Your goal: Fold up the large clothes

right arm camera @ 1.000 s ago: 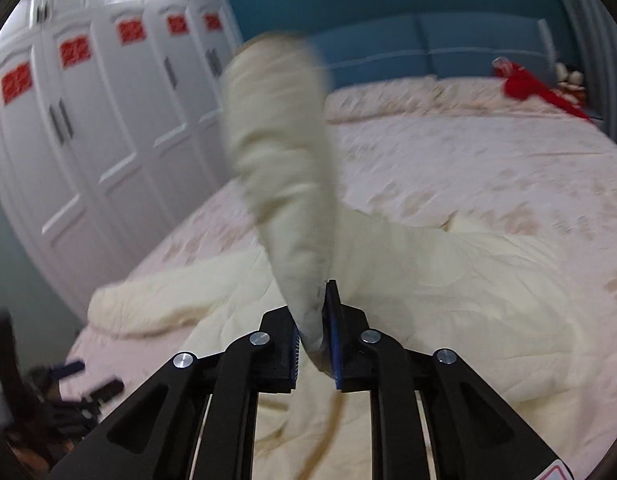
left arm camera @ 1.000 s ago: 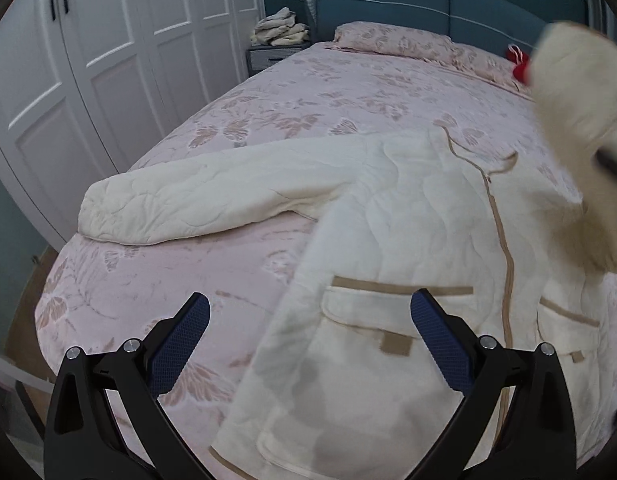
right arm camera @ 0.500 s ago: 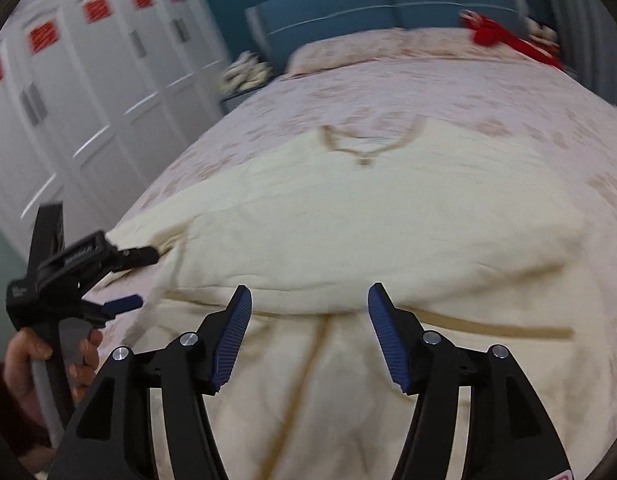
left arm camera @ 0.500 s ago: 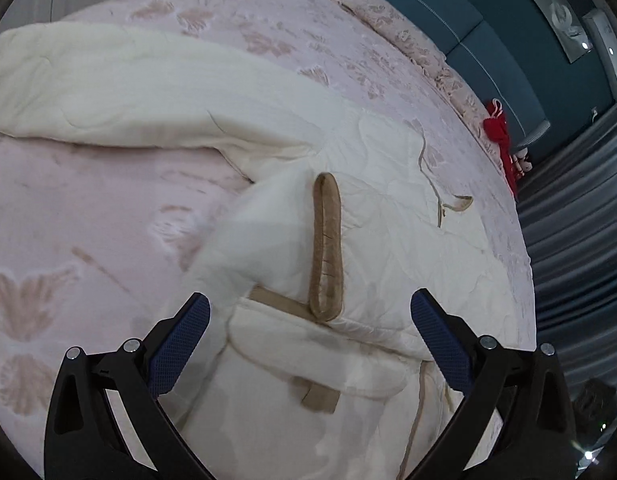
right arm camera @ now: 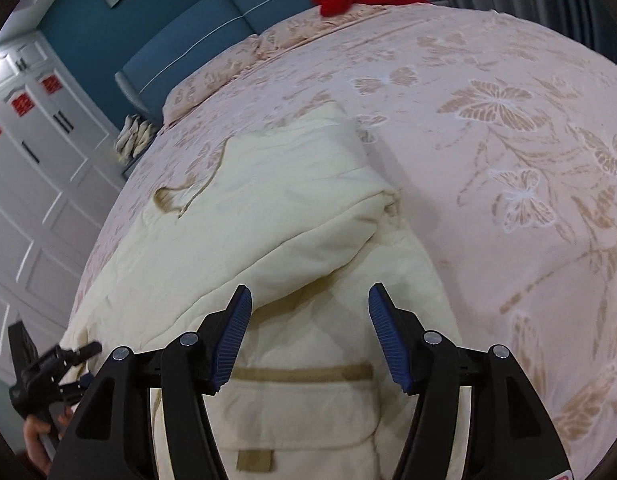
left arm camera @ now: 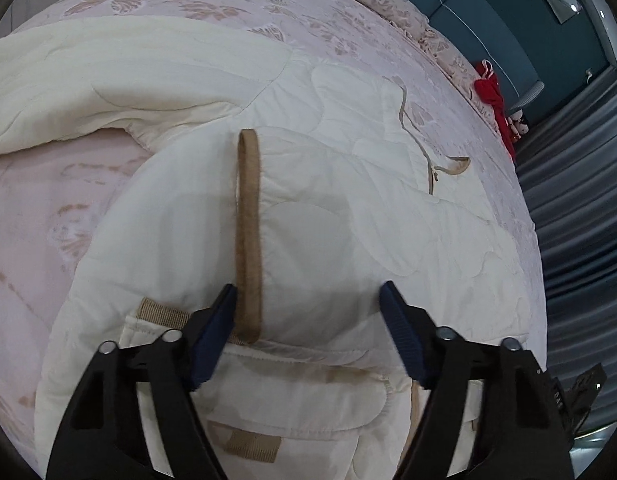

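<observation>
Cream jacket point(left arm camera: 348, 208) lies on the bed point(right arm camera: 528, 120), one sleeve point(right arm camera: 308, 216) folded across; left gripper point(left arm camera: 308, 336) and right gripper point(right arm camera: 310, 336) hover, fingers open, empty.

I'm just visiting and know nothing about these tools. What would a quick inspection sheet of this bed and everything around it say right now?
Surface: bed with pink butterfly-print cover.
Job's things: cream quilted jacket lying flat, one sleeve folded across the body, tan cuff on top; the other sleeve spread out sideways.
Clutter: red item near the pillows.
Grippers: left gripper open, above the cuff's end; right gripper open, over the pocket, holding nothing.
Cables: nothing seen.
Surroundings: blue headboard, white wardrobe, grey curtain.
</observation>
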